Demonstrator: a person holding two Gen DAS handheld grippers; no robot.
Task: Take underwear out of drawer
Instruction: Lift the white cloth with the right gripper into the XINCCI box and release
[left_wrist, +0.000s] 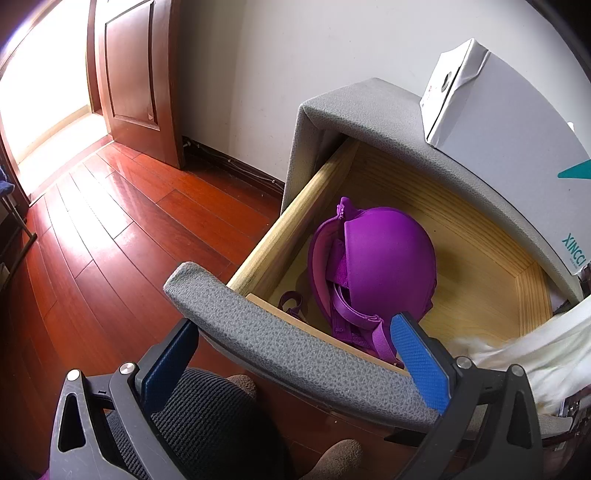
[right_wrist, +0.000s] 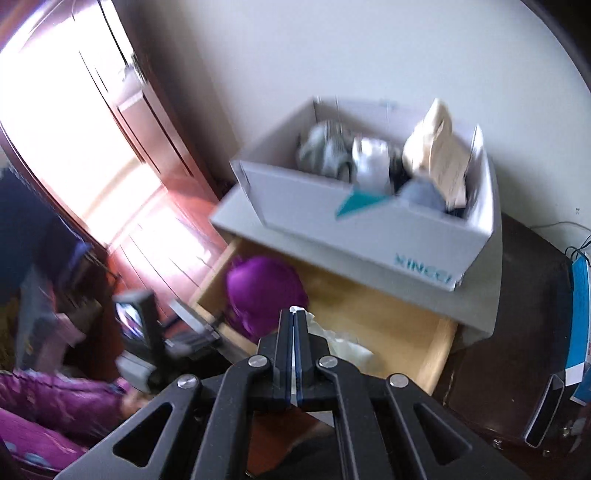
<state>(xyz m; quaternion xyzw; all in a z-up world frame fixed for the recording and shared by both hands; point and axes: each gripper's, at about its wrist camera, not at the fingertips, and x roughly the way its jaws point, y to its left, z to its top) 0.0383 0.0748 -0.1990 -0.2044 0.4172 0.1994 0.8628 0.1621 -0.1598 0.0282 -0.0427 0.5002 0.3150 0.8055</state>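
Note:
The drawer (left_wrist: 480, 266) of a grey nightstand stands pulled out; its wooden inside holds a purple bra (left_wrist: 384, 266), also seen in the right wrist view (right_wrist: 262, 291). My left gripper (left_wrist: 291, 354) is open, its blue fingers straddling the grey drawer front (left_wrist: 295, 350), one outside and one inside by the bra. My right gripper (right_wrist: 295, 314) is shut on a white piece of underwear (right_wrist: 343, 343) and holds it above the drawer's right part. The cloth shows blurred at the right edge of the left wrist view (left_wrist: 535, 354).
A white cardboard box (right_wrist: 369, 221) full of clothes sits on the nightstand top (left_wrist: 369, 107). A dark cabinet (right_wrist: 517, 332) with a blue box stands to the right. Red wooden floor (left_wrist: 110, 221) and a wooden door (left_wrist: 133, 70) lie to the left.

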